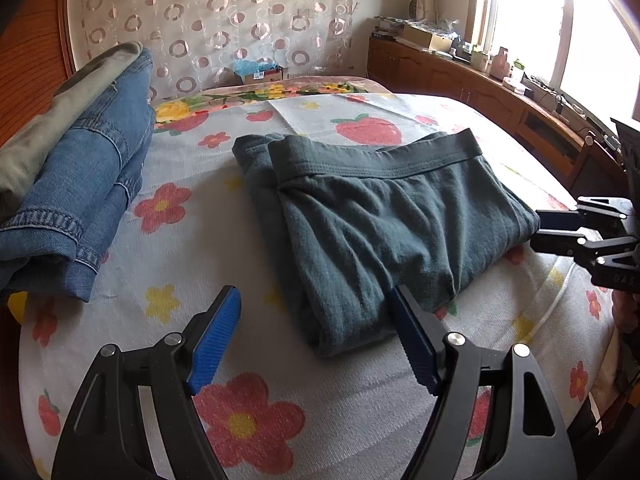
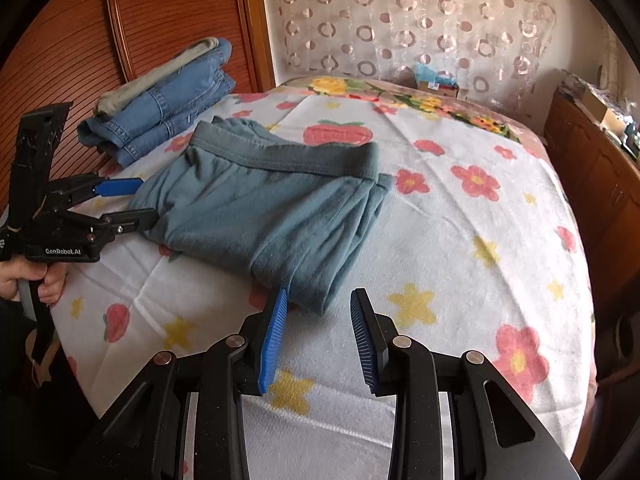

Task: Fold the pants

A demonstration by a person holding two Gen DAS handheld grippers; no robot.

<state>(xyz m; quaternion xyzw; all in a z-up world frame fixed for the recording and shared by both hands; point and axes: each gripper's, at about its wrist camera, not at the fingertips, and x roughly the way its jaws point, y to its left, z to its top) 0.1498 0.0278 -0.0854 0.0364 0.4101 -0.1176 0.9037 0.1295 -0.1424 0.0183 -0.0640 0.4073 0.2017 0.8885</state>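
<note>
Left wrist view: my left gripper (image 1: 314,312) stood wide apart, nothing pinched; its right pad overlapped the near edge of the folded teal pants (image 1: 384,216), left pad over bare bedspread (image 1: 168,304). Pants lay folded mid-bed, waistband on top toward the far side. My right gripper (image 1: 548,232) sat at the pants' right edge, low over the bed; contact with the fabric unclear from here. Folded jeans (image 1: 84,184) with a grey-green garment (image 1: 48,120) on them lay at the left, well apart from the pants.

Right wrist view: my right gripper (image 2: 320,312) was part released, jaws apart, empty; the near corner of the pants (image 2: 264,216) lay just ahead of the left pad, not clamped. Left gripper (image 2: 134,200) was at the pants' left edge, held by my hand (image 2: 36,280). Jeans stack (image 2: 160,108) near the wooden headboard (image 2: 168,12).
</note>
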